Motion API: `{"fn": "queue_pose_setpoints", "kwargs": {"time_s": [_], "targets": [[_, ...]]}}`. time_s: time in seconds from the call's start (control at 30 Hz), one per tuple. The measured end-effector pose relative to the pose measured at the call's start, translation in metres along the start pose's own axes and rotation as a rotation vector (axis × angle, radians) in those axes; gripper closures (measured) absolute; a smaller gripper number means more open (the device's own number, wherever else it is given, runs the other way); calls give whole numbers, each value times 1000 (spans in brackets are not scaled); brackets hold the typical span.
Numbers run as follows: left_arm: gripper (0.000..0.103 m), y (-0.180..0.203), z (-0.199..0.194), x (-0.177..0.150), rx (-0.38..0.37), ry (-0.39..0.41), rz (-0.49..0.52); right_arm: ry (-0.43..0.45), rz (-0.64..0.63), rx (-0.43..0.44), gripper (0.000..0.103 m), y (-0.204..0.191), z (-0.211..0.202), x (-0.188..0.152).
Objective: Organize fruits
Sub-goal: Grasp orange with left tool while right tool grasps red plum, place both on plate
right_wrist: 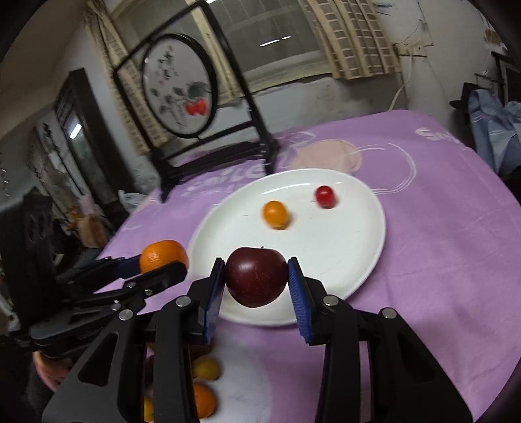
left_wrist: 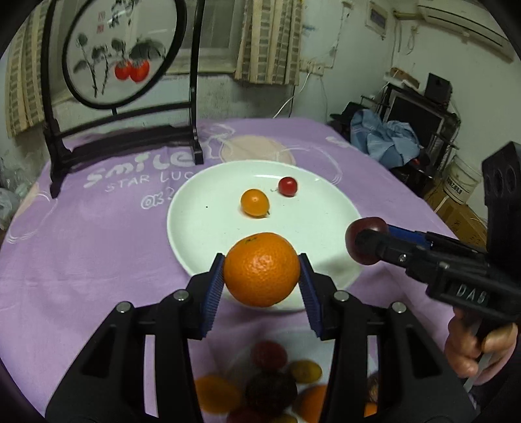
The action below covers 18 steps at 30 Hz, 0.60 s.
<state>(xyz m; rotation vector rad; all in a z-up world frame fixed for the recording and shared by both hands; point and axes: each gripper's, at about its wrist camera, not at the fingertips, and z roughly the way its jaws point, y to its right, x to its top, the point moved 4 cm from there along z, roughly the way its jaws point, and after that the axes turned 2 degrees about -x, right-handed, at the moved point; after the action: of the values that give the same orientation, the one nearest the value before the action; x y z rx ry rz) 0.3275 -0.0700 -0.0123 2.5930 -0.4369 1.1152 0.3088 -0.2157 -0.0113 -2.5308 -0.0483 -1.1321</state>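
Two small fruits, a kumquat and a cherry tomato, already lie on the white plate. The left gripper clamps a mandarin above the near rim, its stem end up. The right gripper clamps a dark plum, stem up. More fruits wait in the blurred near pile, so I judge the task about halfway or less.

Probably a home: curtained window, tablecloth, wall air-conditioner.
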Motion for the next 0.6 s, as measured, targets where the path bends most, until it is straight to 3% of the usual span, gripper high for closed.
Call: {"fn": "queue_pose_setpoints", "kwargs": {"time_s": [0.13, 0.33, 0.43, 0.53, 0.6], "targets": [[58, -10, 36, 7, 54, -62, -29, -58, -8, -62, 64, 12, 35, 2], [57, -17, 63, 2, 69, -153, -34, -130, -42, -93, 63, 12, 56, -7], [57, -15, 69, -3, 68, -177, -21, -139, -41, -104, 55, 10, 56, -10], [40, -17, 60, 0, 110, -158, -22, -101, -35, -110, 41, 10, 41, -7], [20, -21, 40, 6, 124, -105, -41, -80, -41, -116, 39, 9, 29, -6]]}}
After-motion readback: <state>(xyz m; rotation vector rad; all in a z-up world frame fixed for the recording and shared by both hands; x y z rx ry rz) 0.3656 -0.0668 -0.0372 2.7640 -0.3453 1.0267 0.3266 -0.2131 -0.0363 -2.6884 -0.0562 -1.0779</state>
